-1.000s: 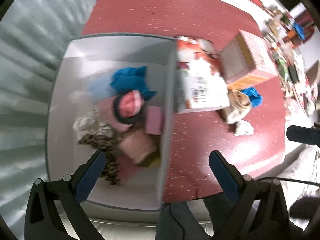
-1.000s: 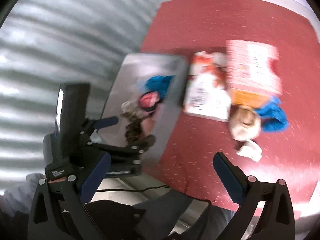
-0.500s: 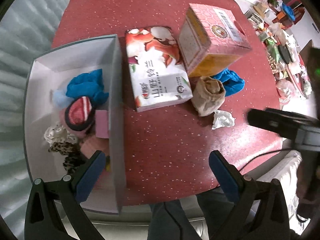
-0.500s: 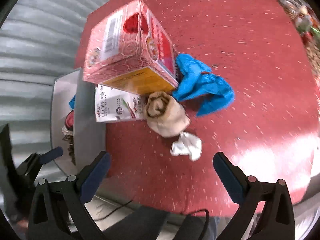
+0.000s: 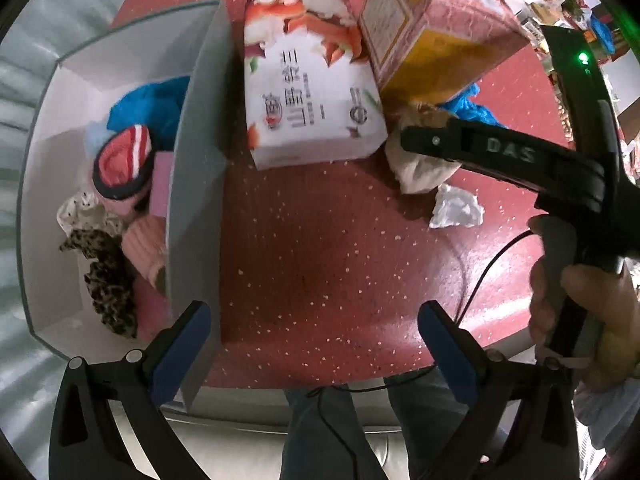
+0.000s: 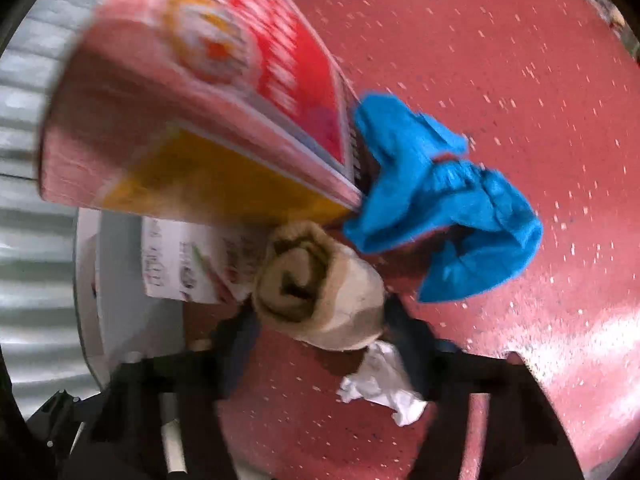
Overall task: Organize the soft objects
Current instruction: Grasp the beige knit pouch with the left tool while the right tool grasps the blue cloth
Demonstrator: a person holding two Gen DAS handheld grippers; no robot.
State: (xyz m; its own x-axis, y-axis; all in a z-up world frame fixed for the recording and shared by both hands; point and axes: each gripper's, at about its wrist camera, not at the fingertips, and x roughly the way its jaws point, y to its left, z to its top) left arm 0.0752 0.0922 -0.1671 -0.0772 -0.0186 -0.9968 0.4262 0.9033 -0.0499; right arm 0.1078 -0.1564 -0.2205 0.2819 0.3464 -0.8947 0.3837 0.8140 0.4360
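Note:
A grey bin (image 5: 196,184) on the left of the red table holds several soft things: a blue cloth (image 5: 148,108), a red striped roll (image 5: 124,160), a leopard scrunchie (image 5: 108,284). A beige rolled sock (image 6: 316,288) lies by the pink box, with a blue cloth (image 6: 444,212) and a crumpled white tissue (image 6: 380,384) beside it. My right gripper (image 6: 320,348) is open with its fingers on either side of the beige sock (image 5: 416,168). My left gripper (image 5: 312,348) is open and empty above the table's front edge.
A white tissue pack (image 5: 312,92) lies next to the bin. A pink and yellow box (image 5: 436,36) stands behind the sock and also shows in the right wrist view (image 6: 192,120). A corrugated metal wall (image 6: 24,120) is at the left.
My right gripper has dropped down close to the beige sock, now between its fingers. My left gripper has moved slightly nearer the table, and the right gripper now fills its right side.

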